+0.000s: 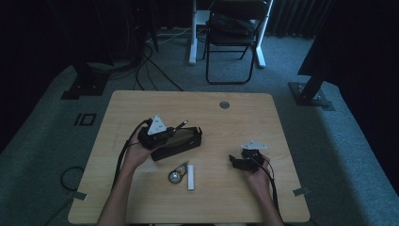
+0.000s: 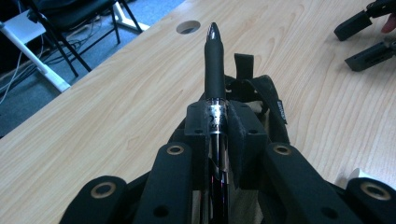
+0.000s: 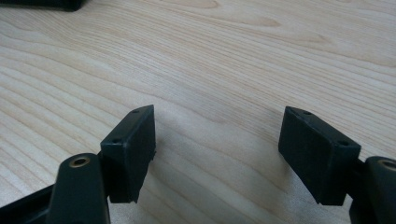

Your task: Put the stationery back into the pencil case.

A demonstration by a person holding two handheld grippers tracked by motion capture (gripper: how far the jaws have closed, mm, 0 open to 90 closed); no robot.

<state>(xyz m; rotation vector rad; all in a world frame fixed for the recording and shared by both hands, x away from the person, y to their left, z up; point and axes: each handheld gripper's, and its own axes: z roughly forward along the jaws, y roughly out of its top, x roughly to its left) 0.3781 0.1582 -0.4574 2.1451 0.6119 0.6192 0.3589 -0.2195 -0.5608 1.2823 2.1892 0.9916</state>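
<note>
The pouch (image 1: 181,141) lies near the middle of the worktop (image 1: 235,197). The left tool (image 1: 162,133) sits over the pouch's left end, a pen (image 2: 215,70) between its jaws. A round disc (image 1: 176,176) and a stick (image 1: 191,176) lie side by side in front of the pouch. The right tool (image 1: 242,157) rests well to the pouch's right

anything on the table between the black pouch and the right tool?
No. In the high view, bare wood separates the black pouch from the right tool; the tape roll and white stick lie nearer the person.
</note>
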